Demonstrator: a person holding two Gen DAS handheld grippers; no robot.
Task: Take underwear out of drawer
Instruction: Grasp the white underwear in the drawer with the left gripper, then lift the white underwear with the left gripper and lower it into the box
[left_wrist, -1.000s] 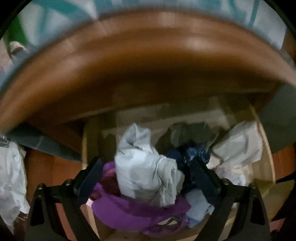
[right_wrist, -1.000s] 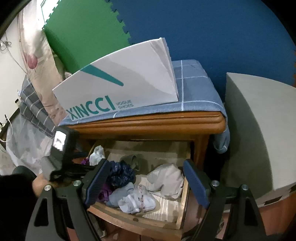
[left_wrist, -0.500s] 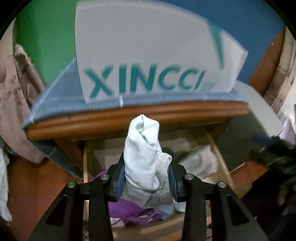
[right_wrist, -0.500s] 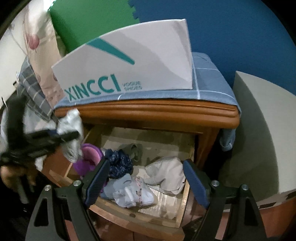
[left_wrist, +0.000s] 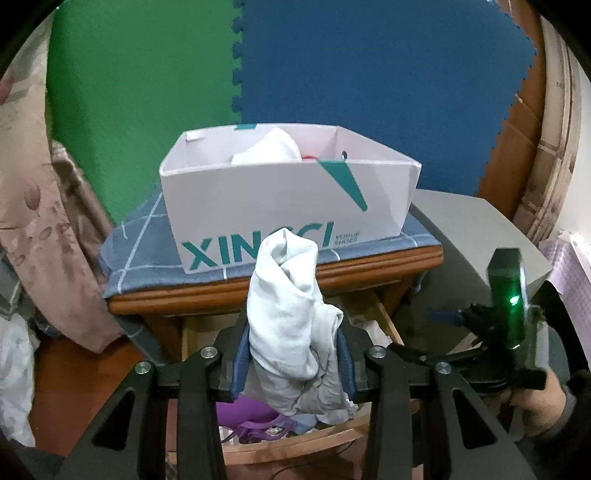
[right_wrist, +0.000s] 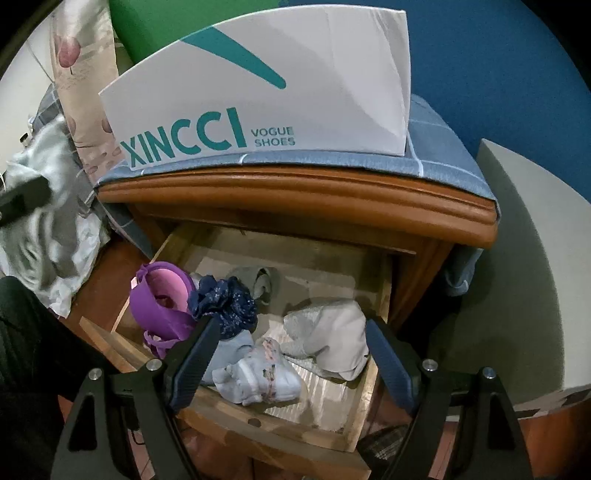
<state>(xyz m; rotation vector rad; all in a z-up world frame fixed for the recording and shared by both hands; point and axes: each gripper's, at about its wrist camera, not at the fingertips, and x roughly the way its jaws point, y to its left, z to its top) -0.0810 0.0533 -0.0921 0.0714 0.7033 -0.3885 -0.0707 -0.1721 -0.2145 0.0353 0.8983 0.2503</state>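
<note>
Both tongs angled down, left tongs (left_wrist: 293, 354) clamping underwear (left_wrist: 291, 310)

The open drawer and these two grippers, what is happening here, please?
A person is emptying a bedside drawer with two hand-held grippers. The left gripper is shut on a pale bundled garment and holds it up in front of the white shoe box that stands on the cabinet. The right gripper hangs open above the drawer and holds nothing. Inside remain a purple garment, a dark blue one, and some pale pieces.
</note>
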